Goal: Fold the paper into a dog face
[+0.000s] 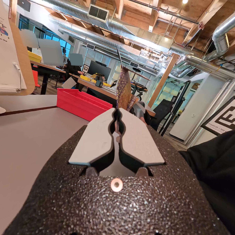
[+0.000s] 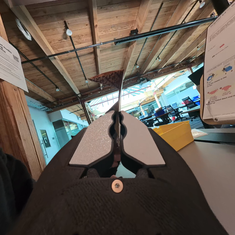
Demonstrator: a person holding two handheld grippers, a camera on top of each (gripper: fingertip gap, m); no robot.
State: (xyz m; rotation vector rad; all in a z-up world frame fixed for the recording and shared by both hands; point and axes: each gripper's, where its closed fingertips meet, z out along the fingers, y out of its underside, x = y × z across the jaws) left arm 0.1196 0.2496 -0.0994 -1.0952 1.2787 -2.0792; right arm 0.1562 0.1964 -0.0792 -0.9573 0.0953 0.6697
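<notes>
My left gripper [image 1: 117, 112] is shut on the folded patterned paper [image 1: 124, 87], purple and gold, which stands edge-on straight up from its fingertips, above the grey table [image 1: 31, 133]. My right gripper [image 2: 118, 112] is shut on the same patterned paper [image 2: 109, 79]. There its thin edge rises from the closed fingertips, and a dark brown-patterned triangular flap bends off to the left at the top. Both grippers are tilted upward. Neither view shows the other gripper.
A red bin [image 1: 81, 100] stands on the table ahead of my left gripper. A yellow bin [image 2: 176, 133] stands to the right of my right gripper. Instruction sheets on clipboards stand at the left [image 1: 8, 57] and right [image 2: 218, 76]. A wooden post [image 2: 14, 120] is close on the left. Tip to tip, the grippers are about 8 centimetres apart.
</notes>
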